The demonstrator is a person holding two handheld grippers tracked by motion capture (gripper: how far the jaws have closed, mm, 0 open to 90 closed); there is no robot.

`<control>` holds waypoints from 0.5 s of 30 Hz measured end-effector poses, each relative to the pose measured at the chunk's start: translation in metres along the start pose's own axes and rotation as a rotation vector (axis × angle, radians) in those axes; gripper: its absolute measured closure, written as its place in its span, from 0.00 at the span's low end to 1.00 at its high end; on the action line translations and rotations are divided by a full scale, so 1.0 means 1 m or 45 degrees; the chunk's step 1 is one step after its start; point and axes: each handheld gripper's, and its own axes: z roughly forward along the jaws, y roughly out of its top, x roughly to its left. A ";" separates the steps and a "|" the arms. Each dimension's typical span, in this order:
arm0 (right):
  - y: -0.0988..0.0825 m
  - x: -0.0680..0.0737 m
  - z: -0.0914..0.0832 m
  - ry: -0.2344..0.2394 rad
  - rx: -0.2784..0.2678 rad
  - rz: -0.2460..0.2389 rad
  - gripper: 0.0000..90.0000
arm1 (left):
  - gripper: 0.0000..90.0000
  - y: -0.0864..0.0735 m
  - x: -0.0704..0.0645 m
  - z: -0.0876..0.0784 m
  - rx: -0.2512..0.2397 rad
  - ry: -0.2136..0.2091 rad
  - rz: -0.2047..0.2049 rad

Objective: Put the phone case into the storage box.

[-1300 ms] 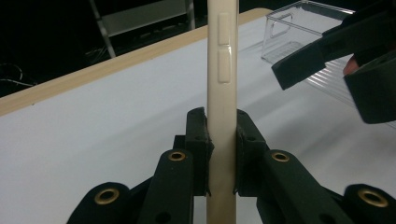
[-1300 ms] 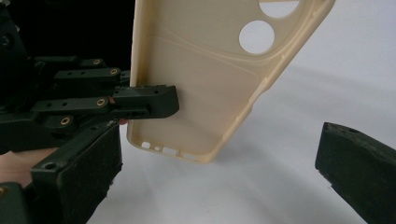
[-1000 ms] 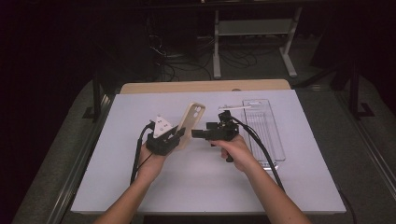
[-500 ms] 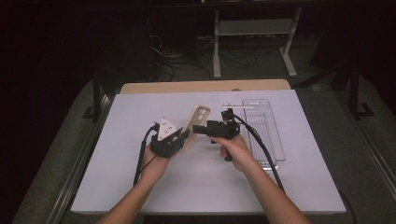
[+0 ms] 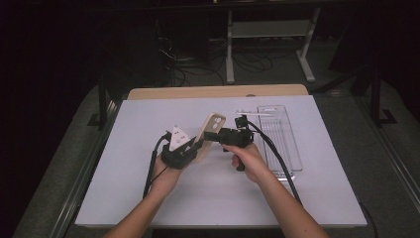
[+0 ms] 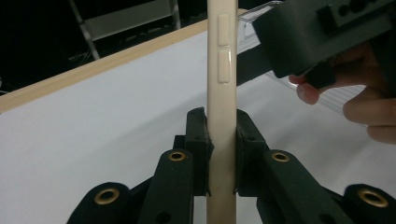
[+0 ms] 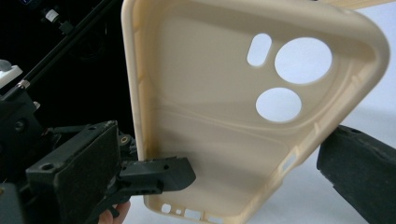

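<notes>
**Phone case held up between two grippers**

The left gripper (image 5: pixel 190 148) has its fingers (image 6: pixel 198 140) closed on the lower part of a cream phone case (image 5: pixel 212 127), which stands tilted above the white surface (image 5: pixel 148 198), off it. The clear tray (image 5: pixel 280 144) lies well to the right of the case. In the right gripper view the case (image 7: pixel 224 121) shows its hollow inner side, camera holes toward the top.

The right gripper (image 5: pixel 215 137) is at the case's edge; one of its fingers (image 7: pixel 359 158) is beside the case's rim and does not visibly press it, so I cannot tell whether this gripper grips.

The step in hand looks like a hand-over or joint handling of the case. Next, the right fingers would need to close squarely on the rim before the left lets go.

Compared with a second ago, the case and left gripper sit slightly lower and nearer the right gripper, which has barely shifted.
</notes>
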 end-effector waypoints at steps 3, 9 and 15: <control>0.000 0.000 0.000 0.006 0.001 0.008 0.00 | 0.88 0.001 -0.002 0.001 -0.018 -0.007 0.009; 0.000 0.000 0.001 0.024 -0.015 0.030 0.00 | 0.88 0.001 -0.008 0.002 -0.022 -0.022 0.022; -0.001 0.000 0.002 0.023 -0.013 0.043 0.00 | 0.88 0.002 -0.012 0.001 -0.026 -0.030 0.040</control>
